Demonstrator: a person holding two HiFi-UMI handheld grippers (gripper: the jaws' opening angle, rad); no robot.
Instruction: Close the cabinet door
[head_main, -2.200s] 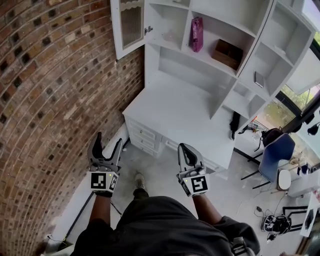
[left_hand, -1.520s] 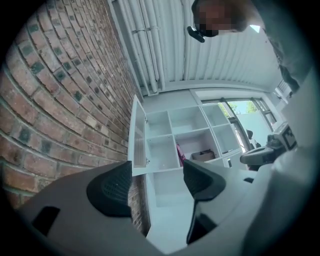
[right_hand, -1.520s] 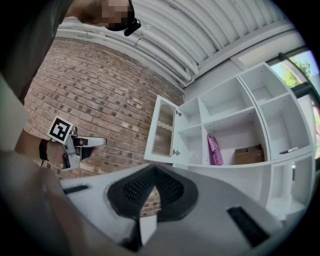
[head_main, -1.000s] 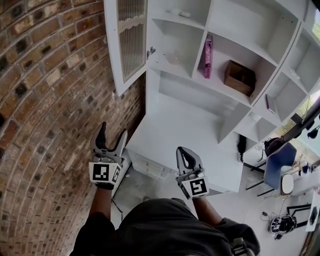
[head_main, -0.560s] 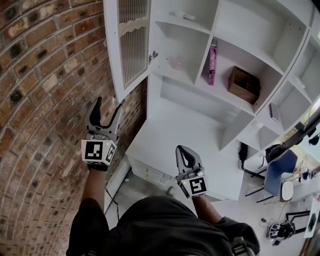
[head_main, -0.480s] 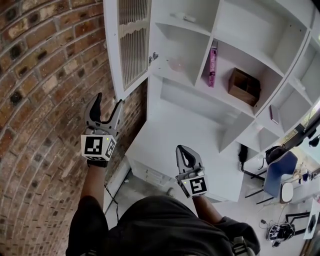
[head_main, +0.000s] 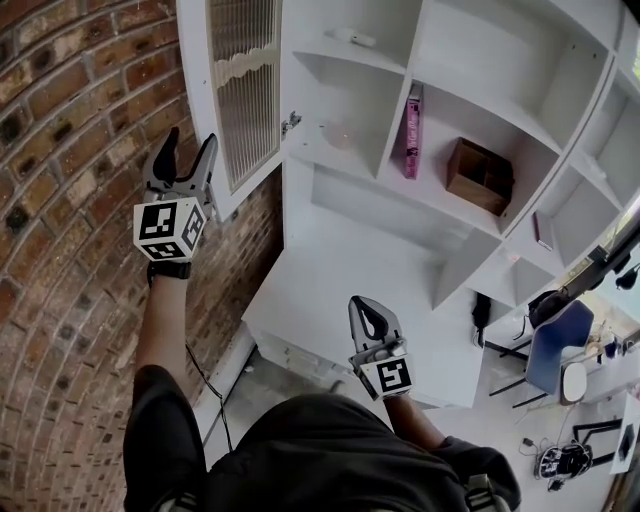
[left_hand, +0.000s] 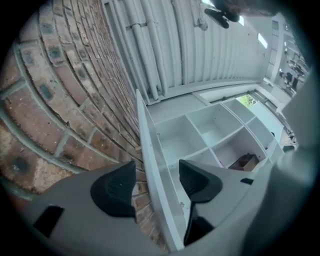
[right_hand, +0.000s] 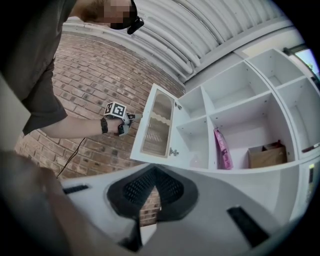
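The white cabinet door (head_main: 245, 90) with a ribbed glass panel stands swung open to the left of the shelf unit (head_main: 450, 60), close to the brick wall. My left gripper (head_main: 190, 140) is raised at the door's free edge. In the left gripper view the door's edge (left_hand: 150, 150) runs between the two pads (left_hand: 117, 187), with gaps on both sides. The left gripper's (left_hand: 156, 165) jaws have just been closing, but they do not press on the door. My right gripper (head_main: 365, 303) hangs lower, over the desk, shut and empty, its tips (right_hand: 152, 172) meeting.
The brick wall (head_main: 70, 200) stands just left of the door. A pink book (head_main: 411, 130) and a brown box (head_main: 478, 175) sit in the shelves. A white desk top (head_main: 340, 290) lies below, with a blue chair (head_main: 555, 335) at the right.
My left gripper has risen from beside the desk to the door's free edge, and its jaws have narrowed a little. The right gripper has barely shifted.
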